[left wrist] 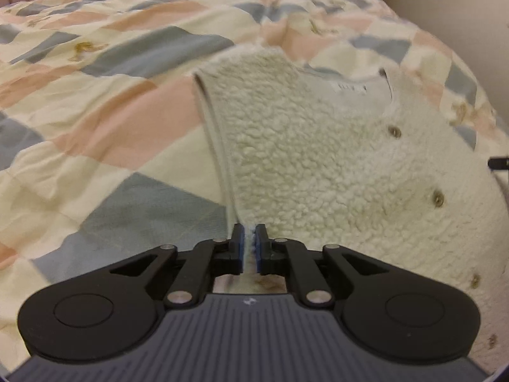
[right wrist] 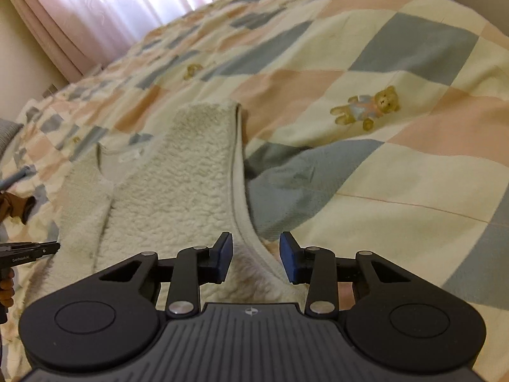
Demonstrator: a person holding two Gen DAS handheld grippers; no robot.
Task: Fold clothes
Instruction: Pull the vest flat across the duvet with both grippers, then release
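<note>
A cream fleece vest [left wrist: 318, 159] with snap buttons lies flat on the bed. My left gripper [left wrist: 249, 232] is shut on the vest's bound edge at its near left side; a sliver of fleece shows between the blue pads. In the right wrist view the vest [right wrist: 178, 191] spreads ahead and to the left. My right gripper [right wrist: 256, 248] stands open over the near right edge of the vest, whose curved trim runs between the jaws without either pad pressing on it. The left gripper [right wrist: 31, 251] shows at that view's left edge.
A patchwork quilt [right wrist: 381, 175] in cream, pink and blue with teddy bear prints [right wrist: 369, 108] covers the bed under the vest. Pink curtains [right wrist: 111, 6] hang behind the bed. A person's hand [right wrist: 6, 289] holds the left gripper.
</note>
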